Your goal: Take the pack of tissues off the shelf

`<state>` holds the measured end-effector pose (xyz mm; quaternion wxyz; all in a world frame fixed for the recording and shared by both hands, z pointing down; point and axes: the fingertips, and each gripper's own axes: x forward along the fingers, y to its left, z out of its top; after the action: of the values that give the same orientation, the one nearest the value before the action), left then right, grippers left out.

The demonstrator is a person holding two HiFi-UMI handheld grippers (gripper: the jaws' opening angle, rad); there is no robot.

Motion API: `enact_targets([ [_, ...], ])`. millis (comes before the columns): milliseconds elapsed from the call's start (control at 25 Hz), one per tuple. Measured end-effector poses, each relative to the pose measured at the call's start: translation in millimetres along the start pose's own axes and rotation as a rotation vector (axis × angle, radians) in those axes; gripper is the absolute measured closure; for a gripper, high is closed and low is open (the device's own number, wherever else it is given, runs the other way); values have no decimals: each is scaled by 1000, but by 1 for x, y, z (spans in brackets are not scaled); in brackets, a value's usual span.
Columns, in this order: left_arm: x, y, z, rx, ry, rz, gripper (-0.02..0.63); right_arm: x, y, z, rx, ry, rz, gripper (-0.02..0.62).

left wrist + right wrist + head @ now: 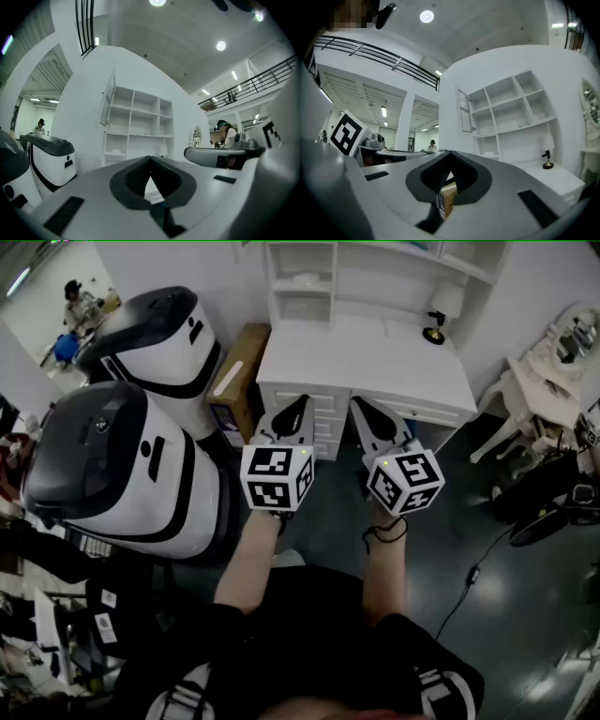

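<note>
The pack of tissues [305, 280] is a small white bundle on a low shelf of the white shelving unit [375, 259] at the back of the white desk [375, 357]. It also shows in the left gripper view as a pack of tissues [116, 152] and faintly in the right gripper view as a pack of tissues [490, 153]. My left gripper [300, 401] and right gripper [356, 401] hover side by side before the desk's front edge, well short of the shelf. Both are shut and hold nothing, with the left gripper's [150, 158] and right gripper's [451, 153] jaw tips meeting.
A small lamp [434, 329] stands at the desk's back right. A cardboard box [239, 371] leans left of the desk, beside two large white-and-black machines [159, 338] [112, 465]. A white chair [525, 399] and black gear [553, 512] are at the right.
</note>
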<state>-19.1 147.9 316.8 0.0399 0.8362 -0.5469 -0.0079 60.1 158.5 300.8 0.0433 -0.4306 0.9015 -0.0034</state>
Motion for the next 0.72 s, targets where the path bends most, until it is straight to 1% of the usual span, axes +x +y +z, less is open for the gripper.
enact_targets([
  [120,0,4,3,12,-7,5,597,5,-1,0,-21,6,-7,577],
  [280,-1,4,4,17,-8,7,597,9,-8,-3,-20,14,-45,577],
  [480,0,4,4,19,-10,3,596,9,-9,0,-28,10,-37,577],
  [600,1,2,7,27,-13,2,597,7,-15,5,-23,-1,-46,577],
  [720,-2,-1,7,29,-10,7,597,1,-20,4,10,-9,-53,577],
])
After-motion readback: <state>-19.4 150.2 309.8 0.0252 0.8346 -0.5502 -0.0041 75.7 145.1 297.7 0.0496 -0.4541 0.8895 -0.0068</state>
